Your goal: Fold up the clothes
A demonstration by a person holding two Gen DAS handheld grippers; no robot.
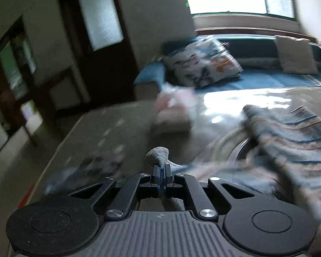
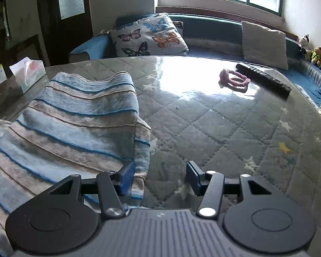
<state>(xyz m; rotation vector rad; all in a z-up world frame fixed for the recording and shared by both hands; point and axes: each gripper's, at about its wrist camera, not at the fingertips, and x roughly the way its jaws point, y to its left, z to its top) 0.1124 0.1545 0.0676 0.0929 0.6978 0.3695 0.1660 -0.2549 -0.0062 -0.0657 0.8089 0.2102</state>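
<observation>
Now my left hand-held gripper [image 1: 161, 170] pinches the striped towel's [image 2: 75, 124] corner. My right hand-held gripper [image 2: 160, 177] gapes, one finger touching the towel on the glossy quilted tabletop [image 2: 224, 128].

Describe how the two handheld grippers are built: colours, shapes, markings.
The left gripper and right gripper look alike: a grey ribbed body, two round black discs at the sides, and black link bars joined by silver screws. Each has two black fingers faced with blue pads. No cables, sleeves or hands are in view.
</observation>
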